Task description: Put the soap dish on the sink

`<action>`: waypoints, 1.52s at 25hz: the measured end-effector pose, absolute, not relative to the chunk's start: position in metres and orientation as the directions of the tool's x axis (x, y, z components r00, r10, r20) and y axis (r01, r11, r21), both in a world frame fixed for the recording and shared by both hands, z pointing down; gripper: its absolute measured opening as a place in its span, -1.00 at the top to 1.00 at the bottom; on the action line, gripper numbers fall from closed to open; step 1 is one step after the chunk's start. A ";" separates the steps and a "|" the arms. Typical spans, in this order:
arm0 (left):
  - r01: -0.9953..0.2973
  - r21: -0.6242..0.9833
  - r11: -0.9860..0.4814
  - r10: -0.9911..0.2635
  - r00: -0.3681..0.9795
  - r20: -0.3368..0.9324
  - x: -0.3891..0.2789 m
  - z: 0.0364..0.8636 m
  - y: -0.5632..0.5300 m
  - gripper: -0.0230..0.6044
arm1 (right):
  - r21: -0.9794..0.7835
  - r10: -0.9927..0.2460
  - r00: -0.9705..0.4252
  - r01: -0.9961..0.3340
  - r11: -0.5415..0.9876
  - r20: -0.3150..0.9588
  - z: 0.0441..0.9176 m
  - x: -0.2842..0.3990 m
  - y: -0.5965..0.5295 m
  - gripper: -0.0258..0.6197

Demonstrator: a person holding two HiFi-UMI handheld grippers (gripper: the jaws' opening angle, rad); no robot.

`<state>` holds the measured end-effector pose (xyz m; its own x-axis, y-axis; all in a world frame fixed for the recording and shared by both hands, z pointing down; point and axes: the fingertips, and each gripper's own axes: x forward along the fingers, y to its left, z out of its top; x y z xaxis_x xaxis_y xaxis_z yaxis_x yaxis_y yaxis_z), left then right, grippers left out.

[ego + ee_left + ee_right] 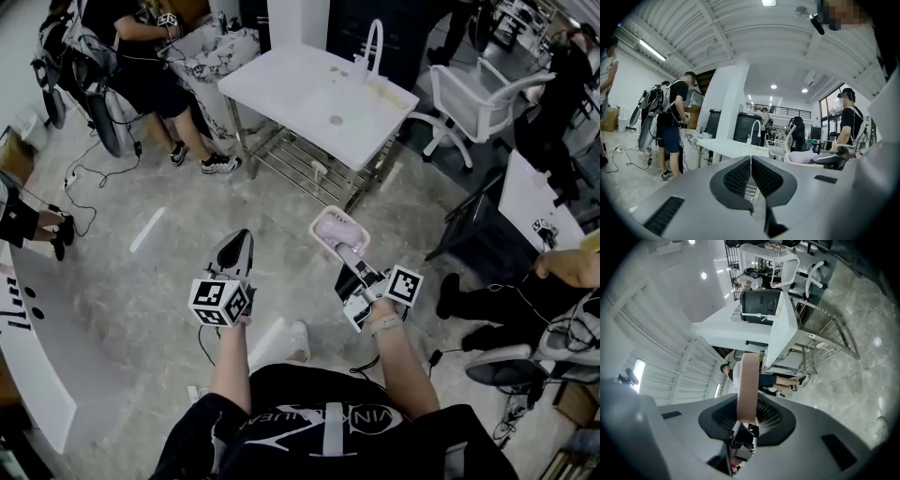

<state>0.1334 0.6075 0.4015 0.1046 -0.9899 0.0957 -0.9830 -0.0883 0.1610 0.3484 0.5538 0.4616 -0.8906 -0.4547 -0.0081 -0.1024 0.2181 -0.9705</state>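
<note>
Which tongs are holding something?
The right tongs: they pinch the pink soap dish by its rim. The left tongs are shut with nothing between them.

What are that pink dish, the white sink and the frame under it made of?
The soap dish looks like plastic: pale pink, matte, with a thin even rim. The sink is smooth, white and faintly glossy, ceramic or moulded resin; I cannot tell which. The frame seems metal, likely steel: thin silvery bars.

The little basket-shaped plastic soap dish (336,228) mid-frame is pale pink with a white rim. The flat sink top (281,84) at upper centre is plain white, and the stone floor (122,291) is mottled grey.
</note>
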 end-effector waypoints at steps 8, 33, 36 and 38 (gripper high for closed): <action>-0.982 0.166 -0.086 -0.989 0.104 0.103 0.092 0.410 0.555 0.86 | -0.971 -0.464 -0.886 -0.118 0.207 0.009 0.468 0.305 0.499 0.63; -0.981 0.195 -0.013 -0.992 0.037 0.120 -0.021 0.433 0.467 0.85 | -0.970 -0.394 -0.919 -0.085 0.228 -0.012 0.475 0.188 0.376 0.63; -0.980 0.198 -0.014 -0.992 0.038 0.119 -0.033 0.435 0.442 0.85 | -0.970 -0.388 -0.922 -0.082 0.230 -0.014 0.476 0.174 0.350 0.63; -0.979 0.204 -0.014 -0.993 0.038 0.114 -0.041 0.434 0.423 0.86 | -0.970 -0.382 -0.924 -0.081 0.231 -0.013 0.476 0.163 0.334 0.63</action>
<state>-0.0415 0.4233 0.4340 0.0379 -0.9928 0.1139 -0.9790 -0.0140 0.2035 0.1632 0.3336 0.4762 -0.9241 -0.3818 -0.0134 -0.0814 0.2309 -0.9696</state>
